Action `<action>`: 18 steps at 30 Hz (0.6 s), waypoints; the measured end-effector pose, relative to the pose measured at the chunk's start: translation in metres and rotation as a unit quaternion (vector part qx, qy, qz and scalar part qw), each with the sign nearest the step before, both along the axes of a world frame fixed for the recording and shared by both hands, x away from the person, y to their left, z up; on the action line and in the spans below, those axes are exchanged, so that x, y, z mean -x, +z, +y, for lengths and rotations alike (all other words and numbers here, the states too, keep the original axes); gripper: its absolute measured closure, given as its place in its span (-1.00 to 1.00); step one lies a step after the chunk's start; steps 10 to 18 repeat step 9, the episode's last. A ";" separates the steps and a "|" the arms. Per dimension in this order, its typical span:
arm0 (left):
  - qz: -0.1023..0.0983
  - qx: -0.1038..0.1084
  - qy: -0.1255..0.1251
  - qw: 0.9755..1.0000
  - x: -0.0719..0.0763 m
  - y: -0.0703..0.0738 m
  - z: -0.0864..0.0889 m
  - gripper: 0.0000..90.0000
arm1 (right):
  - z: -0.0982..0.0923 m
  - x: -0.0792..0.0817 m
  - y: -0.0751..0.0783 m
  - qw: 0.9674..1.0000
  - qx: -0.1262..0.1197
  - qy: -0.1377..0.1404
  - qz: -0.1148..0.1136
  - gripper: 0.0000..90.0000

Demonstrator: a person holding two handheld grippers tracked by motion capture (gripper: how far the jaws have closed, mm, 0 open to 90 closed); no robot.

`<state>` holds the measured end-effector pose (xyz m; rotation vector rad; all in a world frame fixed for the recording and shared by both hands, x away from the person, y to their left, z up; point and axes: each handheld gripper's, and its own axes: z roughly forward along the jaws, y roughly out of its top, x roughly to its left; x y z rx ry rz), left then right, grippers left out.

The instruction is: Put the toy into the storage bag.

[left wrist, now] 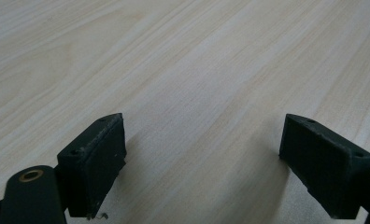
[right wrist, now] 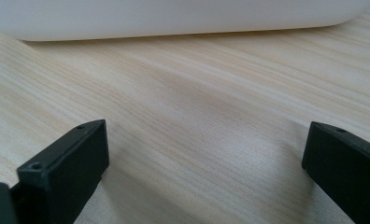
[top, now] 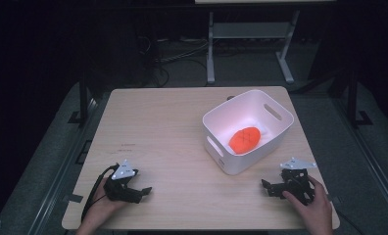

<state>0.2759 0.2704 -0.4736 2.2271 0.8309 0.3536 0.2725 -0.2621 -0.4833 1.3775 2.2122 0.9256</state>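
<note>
A white plastic bin (top: 275,128) with handle slots stands at the right of the wooden table (top: 167,127). An orange oval object (top: 244,139) lies inside it. My left gripper (top: 144,192) rests on the table near the front left, held by a hand, jaws wide apart over bare wood (left wrist: 202,135). My right gripper (top: 267,186) rests near the front right, just in front of the bin, also open. In the right gripper view the bin's white wall (right wrist: 174,18) runs across the top, a short way beyond the jaws.
A metal table frame (top: 251,39) and cables (top: 177,54) stand on the dark floor beyond the table's far edge. Bare wood stretches across the left and middle of the table.
</note>
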 end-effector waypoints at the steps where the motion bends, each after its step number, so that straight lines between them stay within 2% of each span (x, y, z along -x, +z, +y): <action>1: -0.003 0.002 -0.004 1.000 0.000 -0.001 0.001 -0.71 | 0.000 0.000 0.000 1.000 0.000 0.000 0.000 -1.00; 18: -0.004 0.002 -0.004 1.000 0.000 -0.001 0.001 -0.72 | 0.000 0.000 0.000 1.000 -0.001 0.000 0.000 -1.00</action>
